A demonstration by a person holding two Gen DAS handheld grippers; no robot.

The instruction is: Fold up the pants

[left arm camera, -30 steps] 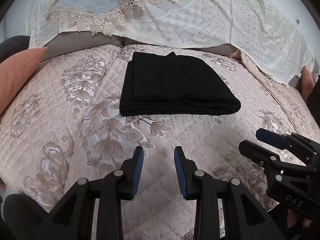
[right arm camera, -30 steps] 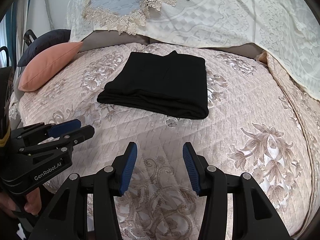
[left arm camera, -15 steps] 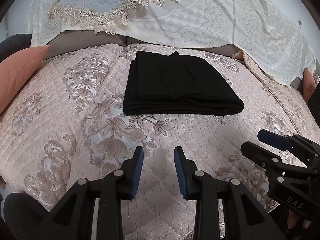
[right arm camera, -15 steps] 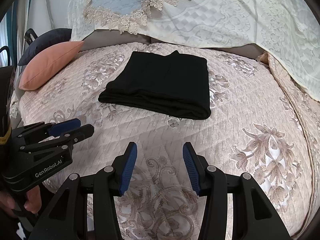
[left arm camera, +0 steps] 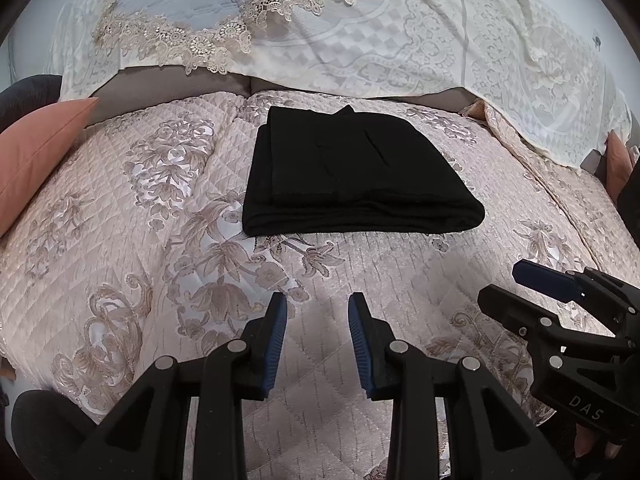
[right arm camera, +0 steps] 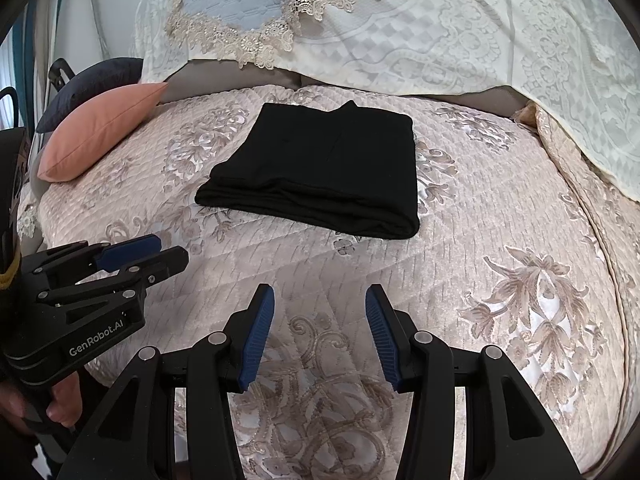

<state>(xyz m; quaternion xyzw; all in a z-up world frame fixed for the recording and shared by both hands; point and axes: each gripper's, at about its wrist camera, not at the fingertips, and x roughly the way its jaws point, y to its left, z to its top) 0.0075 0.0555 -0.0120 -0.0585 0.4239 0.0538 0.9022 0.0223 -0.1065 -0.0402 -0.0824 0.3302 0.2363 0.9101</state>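
Observation:
Black pants lie folded into a neat rectangle on the pink quilted bedspread, toward its far middle. My left gripper hovers over the quilt well short of the pants, open with nothing between its blue pads. My right gripper is likewise back from the pants, open and empty. Each gripper shows in the other's view: the right gripper at the lower right of the left wrist view, the left gripper at the lower left of the right wrist view.
A salmon cushion and a dark cushion rest at the left of the bed. A cream lace cover drapes the headboard behind and runs down the right side. A hand holds the left gripper.

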